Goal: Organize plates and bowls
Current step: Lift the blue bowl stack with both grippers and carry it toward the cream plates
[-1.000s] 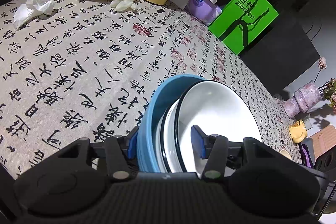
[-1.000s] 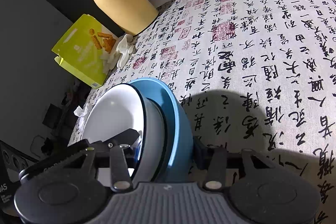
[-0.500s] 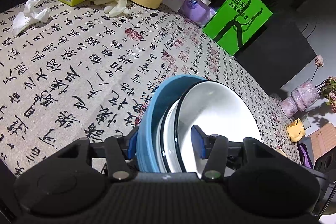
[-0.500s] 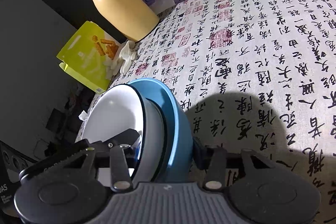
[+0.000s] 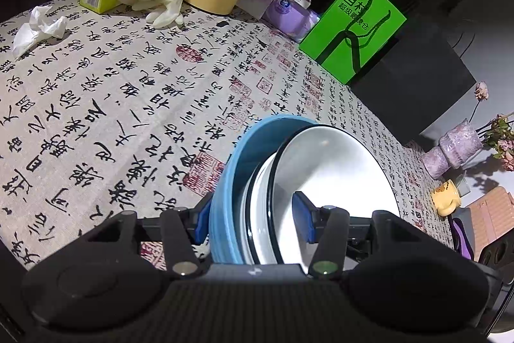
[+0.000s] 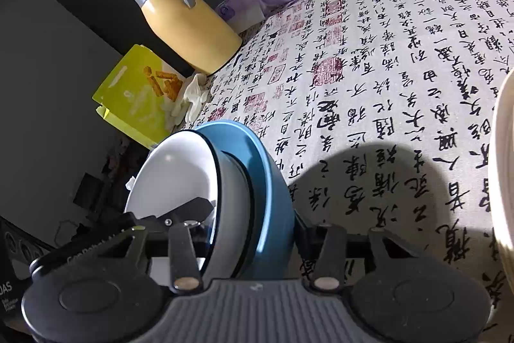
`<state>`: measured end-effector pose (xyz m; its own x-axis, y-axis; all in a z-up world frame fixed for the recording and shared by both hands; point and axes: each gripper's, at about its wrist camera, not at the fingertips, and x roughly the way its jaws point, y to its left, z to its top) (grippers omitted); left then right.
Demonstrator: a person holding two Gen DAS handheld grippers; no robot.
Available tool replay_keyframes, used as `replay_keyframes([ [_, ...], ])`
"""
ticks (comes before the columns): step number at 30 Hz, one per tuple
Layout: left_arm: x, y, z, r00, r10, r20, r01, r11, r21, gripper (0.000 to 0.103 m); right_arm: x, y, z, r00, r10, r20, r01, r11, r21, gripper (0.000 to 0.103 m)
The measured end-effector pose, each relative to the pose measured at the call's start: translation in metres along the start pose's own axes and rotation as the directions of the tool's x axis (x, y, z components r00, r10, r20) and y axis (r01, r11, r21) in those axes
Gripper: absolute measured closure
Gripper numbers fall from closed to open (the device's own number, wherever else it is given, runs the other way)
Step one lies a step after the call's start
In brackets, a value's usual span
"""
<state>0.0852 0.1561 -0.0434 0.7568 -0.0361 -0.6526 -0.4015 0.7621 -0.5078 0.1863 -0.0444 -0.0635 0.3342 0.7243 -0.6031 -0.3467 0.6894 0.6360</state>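
Stack of white bowls [image 5: 324, 169] nested in a blue plate [image 5: 236, 169] sits on edge between both my tongs, clear of the desk [image 5: 96, 105]. Left tongs [image 5: 253, 219] and right tongs [image 6: 253, 222] each clamp opposite rims. Cream plate [image 6: 504, 182] lies right, nearer my right tongs.

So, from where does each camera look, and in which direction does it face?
Left wrist: sits on the left gripper, looks down across the tablecloth; own fingers clamp the stacked dishes.
Right wrist: sits on the right gripper, facing the yellow jug; own fingers clamp the same stack.
Shared: stack, jug, green box.
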Motion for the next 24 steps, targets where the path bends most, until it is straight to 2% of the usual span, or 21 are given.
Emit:
replay_keyframes([
  [24, -0.001, -0.044, -0.008, 1.0, -0.024, 0.011, 0.023, 0.999, 0.037, 0.051, -0.037, -0.022, 0.01, 0.999, 0.007, 0.052, -0.008, 1.0, 0.013, 0.059],
])
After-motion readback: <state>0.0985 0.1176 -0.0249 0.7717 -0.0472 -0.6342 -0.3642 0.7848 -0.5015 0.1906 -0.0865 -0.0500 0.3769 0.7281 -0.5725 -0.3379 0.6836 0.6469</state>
